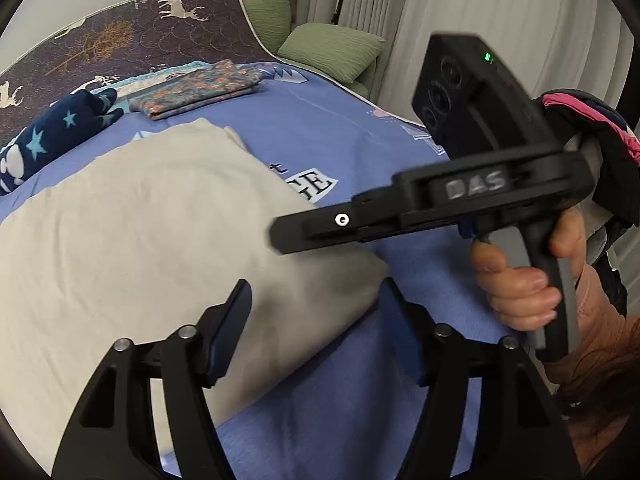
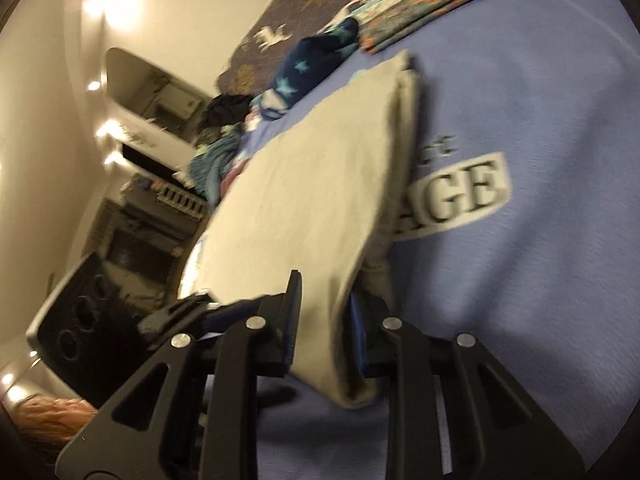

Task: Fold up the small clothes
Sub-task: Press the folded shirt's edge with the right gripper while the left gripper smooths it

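Observation:
A folded beige cloth (image 1: 152,224) lies on a blue blanket (image 1: 360,128) with a white "AGE" print. My left gripper (image 1: 316,320) is open, its fingers either side of the cloth's near corner, not closed on it. My right gripper (image 1: 280,236) comes in from the right, held by a hand, its tip at the cloth's edge. In the right wrist view the right gripper (image 2: 326,320) has the beige cloth (image 2: 320,184) between its fingers and the view is blurred. The left gripper's body (image 2: 80,320) shows at the lower left there.
A folded floral cloth (image 1: 200,88) and a navy star-print garment (image 1: 60,132) lie at the back of the blanket. A dark deer-print mat (image 1: 100,32) lies behind them. Green cushions (image 1: 332,52) and curtains stand at the back right. A pile of unfolded clothes (image 2: 224,136) lies farther off.

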Demonstrator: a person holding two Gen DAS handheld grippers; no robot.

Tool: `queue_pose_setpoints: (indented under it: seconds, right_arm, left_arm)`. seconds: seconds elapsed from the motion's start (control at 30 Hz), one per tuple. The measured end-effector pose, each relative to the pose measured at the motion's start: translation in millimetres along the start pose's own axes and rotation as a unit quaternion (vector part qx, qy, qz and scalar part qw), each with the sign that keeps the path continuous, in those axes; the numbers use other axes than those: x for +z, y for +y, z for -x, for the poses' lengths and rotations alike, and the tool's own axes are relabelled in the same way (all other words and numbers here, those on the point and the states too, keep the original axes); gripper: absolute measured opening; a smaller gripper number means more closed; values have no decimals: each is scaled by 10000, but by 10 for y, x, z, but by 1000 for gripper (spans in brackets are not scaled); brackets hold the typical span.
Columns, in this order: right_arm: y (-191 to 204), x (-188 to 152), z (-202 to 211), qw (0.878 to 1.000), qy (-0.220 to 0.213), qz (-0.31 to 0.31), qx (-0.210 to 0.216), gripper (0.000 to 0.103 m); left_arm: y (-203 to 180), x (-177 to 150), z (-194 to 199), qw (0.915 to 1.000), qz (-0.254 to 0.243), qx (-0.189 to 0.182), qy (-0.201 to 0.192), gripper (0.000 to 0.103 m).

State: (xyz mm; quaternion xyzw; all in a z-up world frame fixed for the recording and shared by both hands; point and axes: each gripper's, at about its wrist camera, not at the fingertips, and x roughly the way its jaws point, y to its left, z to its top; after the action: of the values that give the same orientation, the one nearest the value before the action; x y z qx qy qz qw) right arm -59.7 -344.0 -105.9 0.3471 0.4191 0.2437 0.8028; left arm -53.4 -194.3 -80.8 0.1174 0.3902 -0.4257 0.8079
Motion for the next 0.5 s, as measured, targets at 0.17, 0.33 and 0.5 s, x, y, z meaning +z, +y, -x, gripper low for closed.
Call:
queue_pose_setpoints:
  seconds: [0.17,0.33,0.5]
  right_arm:
    - [177,71,34,9995,90,213,193,35]
    - [275,140,32,9990,242,-6,381,49]
    - [273,238,43,9962,515,-452,534,52]
  left_arm:
    - [-49,59,-58,9997,168,-171,12,67]
    - [-58,118,-50,9993,286,-222,-80,67]
    - [-70,199,-139,9994,311,156,-6,67]
